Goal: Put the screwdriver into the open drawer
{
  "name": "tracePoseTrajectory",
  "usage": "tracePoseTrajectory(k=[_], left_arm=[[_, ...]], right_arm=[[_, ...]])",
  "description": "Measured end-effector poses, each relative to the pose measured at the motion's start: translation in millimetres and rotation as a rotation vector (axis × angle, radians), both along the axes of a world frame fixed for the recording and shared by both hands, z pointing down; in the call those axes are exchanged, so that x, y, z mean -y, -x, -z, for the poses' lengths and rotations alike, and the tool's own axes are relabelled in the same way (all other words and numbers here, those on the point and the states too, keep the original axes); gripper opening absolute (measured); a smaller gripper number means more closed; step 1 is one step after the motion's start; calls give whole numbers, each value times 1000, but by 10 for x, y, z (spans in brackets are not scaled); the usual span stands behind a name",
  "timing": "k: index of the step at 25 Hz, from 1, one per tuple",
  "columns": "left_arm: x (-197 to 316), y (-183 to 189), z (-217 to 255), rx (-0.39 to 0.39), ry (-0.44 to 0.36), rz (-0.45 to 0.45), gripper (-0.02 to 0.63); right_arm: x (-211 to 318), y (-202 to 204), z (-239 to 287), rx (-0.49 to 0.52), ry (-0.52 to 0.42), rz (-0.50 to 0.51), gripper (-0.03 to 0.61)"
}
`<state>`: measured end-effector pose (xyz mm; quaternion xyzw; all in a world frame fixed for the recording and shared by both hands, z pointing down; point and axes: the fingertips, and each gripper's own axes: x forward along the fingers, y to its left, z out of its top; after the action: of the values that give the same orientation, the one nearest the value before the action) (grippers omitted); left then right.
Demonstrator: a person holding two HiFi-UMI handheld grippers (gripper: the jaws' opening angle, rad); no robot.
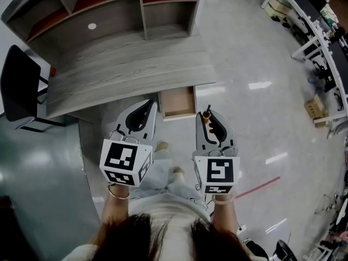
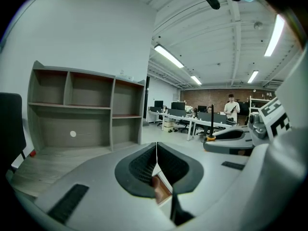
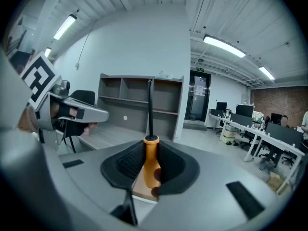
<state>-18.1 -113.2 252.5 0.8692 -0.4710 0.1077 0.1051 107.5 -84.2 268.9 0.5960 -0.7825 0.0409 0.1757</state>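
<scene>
A person stands facing a grey wooden desk (image 1: 125, 64), a two-jaw gripper in each hand, both held out at waist height above a pale, shiny floor.

The right gripper (image 1: 207, 118) is clamped on the screwdriver (image 1: 206, 113). Its orange handle sits upright between the black pads, and the dark shaft points out past the jaw tips. The left gripper (image 1: 148, 109) carries nothing, and its jaws are pressed together.

A small drawer (image 1: 178, 115) stands pulled out from under the desk's front edge. It lies between the two grippers and just beyond their tips. Its wooden inside looks bare, with nothing visible in it.

This appears to be the carrying step: the tool is gripped and held near the drawer but is not yet over it. The next move likely calls for bringing the right gripper forward and a little to the left, until the tool hangs above the opening. Then it should tip down so the shaft clears the drawer walls, and the jaws should part low over the bottom.

A shelf unit (image 1: 109, 4) sits on the desk. Its compartments look empty, apart from a small white disc on the back panel. A black chair (image 1: 19, 86) stands at the desk's left end
</scene>
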Motion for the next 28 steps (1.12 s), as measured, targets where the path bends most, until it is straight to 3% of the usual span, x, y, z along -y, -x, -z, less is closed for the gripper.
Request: tracePoseTrajectory(k=[9, 28], left_arm=[[384, 114, -378, -13, 76, -14, 20], [1130, -42, -1148, -9, 185, -94, 20]], right_arm=[[381, 187, -490, -88, 75, 4, 89], [1097, 204, -1463, -235, 208, 55, 89]])
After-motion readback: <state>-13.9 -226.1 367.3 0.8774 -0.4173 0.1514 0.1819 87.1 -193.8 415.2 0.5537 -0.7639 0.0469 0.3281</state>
